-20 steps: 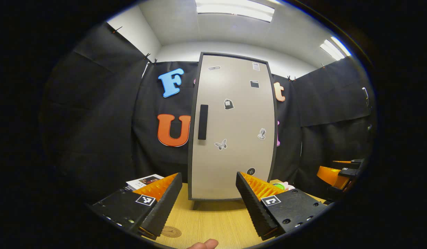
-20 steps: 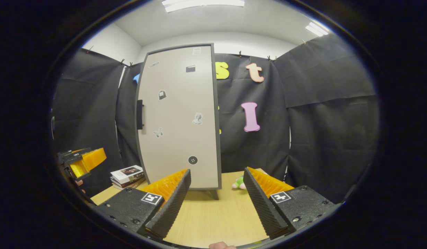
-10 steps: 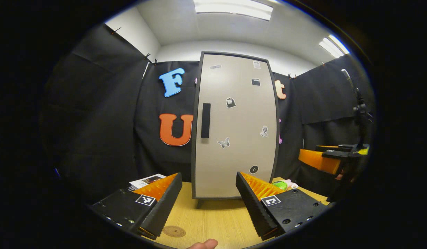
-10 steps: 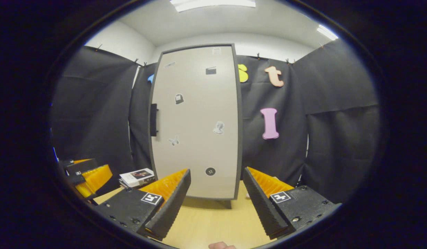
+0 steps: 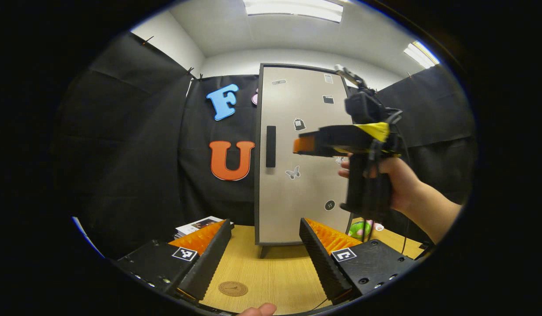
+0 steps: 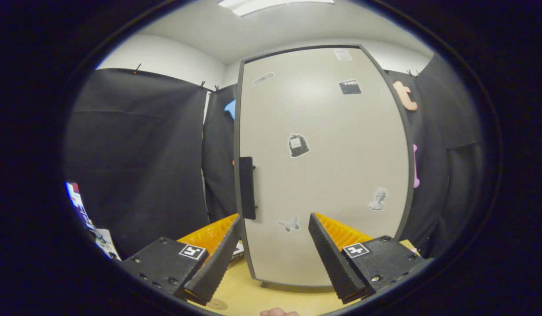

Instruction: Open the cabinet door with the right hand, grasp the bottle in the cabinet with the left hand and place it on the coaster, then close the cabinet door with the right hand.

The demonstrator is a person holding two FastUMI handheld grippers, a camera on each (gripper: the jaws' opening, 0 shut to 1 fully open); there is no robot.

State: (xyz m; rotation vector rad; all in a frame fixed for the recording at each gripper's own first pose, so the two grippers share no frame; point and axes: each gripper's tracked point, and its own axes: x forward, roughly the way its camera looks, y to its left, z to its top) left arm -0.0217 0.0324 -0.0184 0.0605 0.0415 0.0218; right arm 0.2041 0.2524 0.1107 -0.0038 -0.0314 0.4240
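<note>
The tall beige cabinet door [image 5: 304,175] stands shut in its dark frame, with a black vertical handle [image 5: 271,146] near its left edge. Whatever is inside is hidden. A round brown coaster [image 5: 233,288] lies on the wooden table [image 5: 271,267] in front of it. My left gripper [image 5: 265,259] hovers low over the table near the coaster, open and holding nothing. A hand holds my right gripper [image 5: 298,145] up in front of the door, just right of the handle. In the right gripper view the door [image 6: 332,175] looms close, its handle [image 6: 247,188] sits just above the left finger, and the right gripper [image 6: 273,248] is open.
A small stack of books [image 5: 196,226] lies on the table left of the cabinet. A green and pink toy [image 5: 361,229] sits at its right foot. The person's forearm [image 5: 429,215] crosses the right side of the left gripper view.
My right gripper has risen and moved in close to the door, toward the handle, coming into the left gripper view with its hand. The left gripper has barely shifted.
</note>
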